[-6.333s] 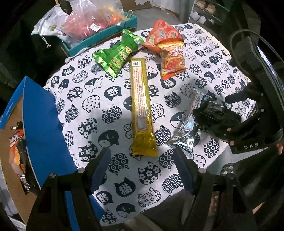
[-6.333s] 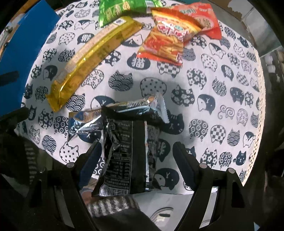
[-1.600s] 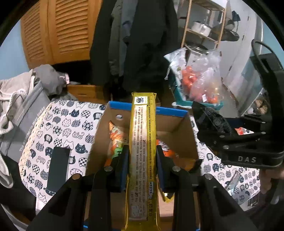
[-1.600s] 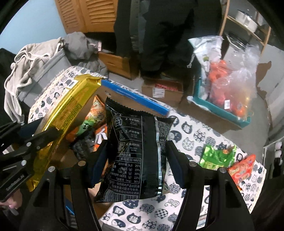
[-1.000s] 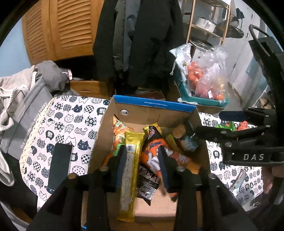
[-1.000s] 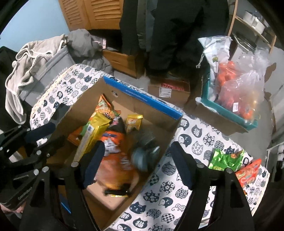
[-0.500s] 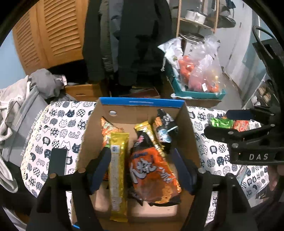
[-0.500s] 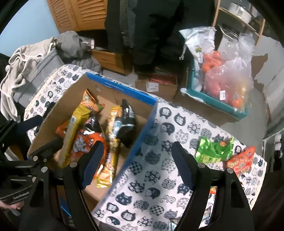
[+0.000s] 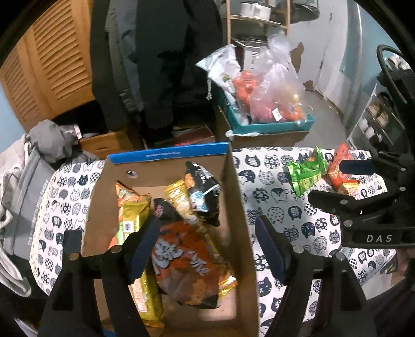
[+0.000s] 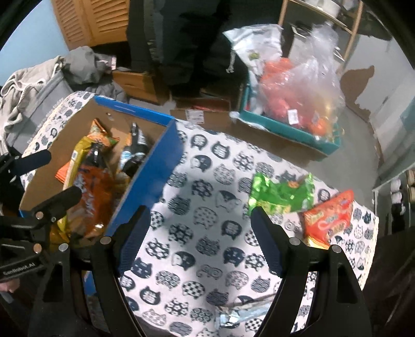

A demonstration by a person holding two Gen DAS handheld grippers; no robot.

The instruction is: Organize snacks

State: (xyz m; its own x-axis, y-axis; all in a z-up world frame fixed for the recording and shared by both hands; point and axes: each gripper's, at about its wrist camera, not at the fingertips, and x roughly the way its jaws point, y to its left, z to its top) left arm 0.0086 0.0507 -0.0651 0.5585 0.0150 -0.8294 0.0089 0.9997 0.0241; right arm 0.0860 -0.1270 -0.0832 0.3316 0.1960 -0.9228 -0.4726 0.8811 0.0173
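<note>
A cardboard box with a blue rim (image 9: 168, 154) (image 10: 158, 155) holds several snacks: the long yellow pack (image 9: 135, 220), the black pack (image 9: 202, 191) and an orange bag (image 9: 184, 259). My left gripper (image 9: 207, 248) is open and empty above the box. My right gripper (image 10: 199, 241) is open and empty over the cat-print tablecloth (image 10: 207, 207), right of the box. A green pack (image 10: 280, 194) (image 9: 306, 173), orange-red packs (image 10: 329, 220) (image 9: 342, 171) and a silver pack (image 10: 241, 313) lie on the cloth.
A teal crate with plastic bags (image 9: 269, 109) (image 10: 290, 103) stands on the floor behind the table. Grey clothes (image 9: 31, 160) lie at the left. A wooden louvred cabinet (image 9: 52, 64) and a shelf rack (image 9: 259, 20) stand at the back.
Both grippers let their packs go into the box and opened. The yellow and black packs now lie in the box. My right gripper has swung right, over the tablecloth.
</note>
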